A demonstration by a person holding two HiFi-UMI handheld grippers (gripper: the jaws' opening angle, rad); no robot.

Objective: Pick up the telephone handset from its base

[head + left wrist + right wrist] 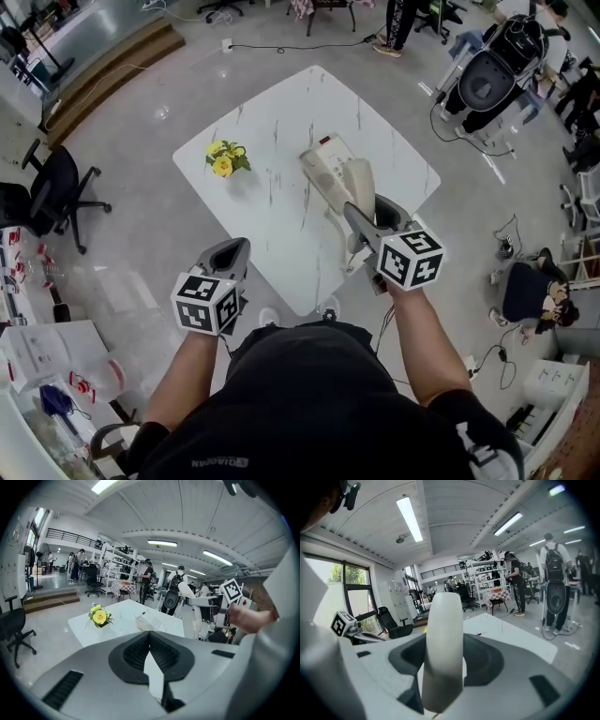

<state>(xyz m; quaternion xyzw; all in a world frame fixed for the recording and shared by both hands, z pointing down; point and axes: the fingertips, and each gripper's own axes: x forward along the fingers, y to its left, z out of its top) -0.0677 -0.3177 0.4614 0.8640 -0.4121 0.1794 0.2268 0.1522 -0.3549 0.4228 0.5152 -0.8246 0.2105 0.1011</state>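
Observation:
A cream telephone handset [361, 180] stands up between the jaws of my right gripper [367, 214], which is shut on it. In the right gripper view the handset [444, 644] rises upright out of the jaws and hides the scene behind it. It is held over the right side of the cream telephone base [325, 167] on the white marble table [272, 216]. The base [152, 620] shows its keypad in the left gripper view. My left gripper [230, 251] hangs by the table's near edge, shut and holding nothing.
A small pot of yellow flowers [225, 157] stands on the table's left part. A black office chair [52, 192] is on the floor to the left. Cables, a stroller-like frame [492, 80] and people are beyond the table's far and right sides.

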